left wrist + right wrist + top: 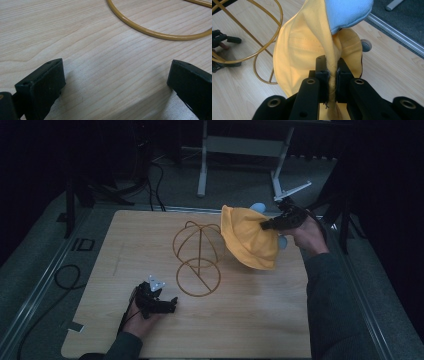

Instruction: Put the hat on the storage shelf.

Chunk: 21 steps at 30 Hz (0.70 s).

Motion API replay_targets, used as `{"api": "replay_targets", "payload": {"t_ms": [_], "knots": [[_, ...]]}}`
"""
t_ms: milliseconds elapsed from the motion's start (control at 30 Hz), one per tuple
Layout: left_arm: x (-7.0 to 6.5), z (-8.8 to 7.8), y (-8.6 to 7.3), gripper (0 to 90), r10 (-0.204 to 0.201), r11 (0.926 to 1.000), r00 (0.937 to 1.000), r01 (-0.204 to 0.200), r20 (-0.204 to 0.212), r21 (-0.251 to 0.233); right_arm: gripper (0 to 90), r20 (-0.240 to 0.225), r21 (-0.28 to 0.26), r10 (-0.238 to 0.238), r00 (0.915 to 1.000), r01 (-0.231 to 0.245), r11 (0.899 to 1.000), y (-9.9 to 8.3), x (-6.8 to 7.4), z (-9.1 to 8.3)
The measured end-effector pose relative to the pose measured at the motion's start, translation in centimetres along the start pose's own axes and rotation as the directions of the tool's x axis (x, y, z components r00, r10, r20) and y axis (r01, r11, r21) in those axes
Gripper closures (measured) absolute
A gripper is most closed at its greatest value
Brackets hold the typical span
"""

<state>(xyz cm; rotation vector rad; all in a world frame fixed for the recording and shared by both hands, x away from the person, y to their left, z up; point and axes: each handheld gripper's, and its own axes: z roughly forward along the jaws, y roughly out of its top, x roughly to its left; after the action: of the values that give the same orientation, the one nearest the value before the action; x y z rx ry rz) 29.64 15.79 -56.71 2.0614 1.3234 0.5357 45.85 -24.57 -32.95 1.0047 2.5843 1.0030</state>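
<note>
Two grippers in play, and they're doing very different jobs. Over on the left, the left gripper [172, 305] sits low on the wooden table [250, 320], just beside the round base ring of the wire hat stand [197, 257]. Its own view shows the jaws spread wide with nothing but bare wood between them and the gold ring curving past just ahead. That looks like a waiting post: close enough to steady the base if the light wire frame starts to tip.

Moving to the middle, the stand is upright, its domed cage bare on top, no cloth over it yet.

Now to the right, where the action is. The right gripper [266, 224] has its jaws pinched nearly together on the brim of the yellow hat [250, 242], and its view shows the fabric edge squeezed between the pads [322, 75]. The hat hangs clear of the table, just right of the dome, with its hollow side towards the right gripper's camera. Gripping by the brim lets the crown hang free and open, which I'd judge is what's needed to drop it over the cage. Something pale blue [347, 12] peeks from behind the hat; can't tell what.
</note>
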Motion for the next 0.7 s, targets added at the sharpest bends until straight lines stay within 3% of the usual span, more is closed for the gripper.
{"api": "replay_targets", "payload": {"t_ms": [700], "knots": [[0.0,0.0,0.0,1.5,0.001,1.0,1.0,-0.001,0.0,0.002,84.1,-0.056,-0.104,-0.032,0.9979,0.026,0.994,0.3,0.2,-2.4]]}}
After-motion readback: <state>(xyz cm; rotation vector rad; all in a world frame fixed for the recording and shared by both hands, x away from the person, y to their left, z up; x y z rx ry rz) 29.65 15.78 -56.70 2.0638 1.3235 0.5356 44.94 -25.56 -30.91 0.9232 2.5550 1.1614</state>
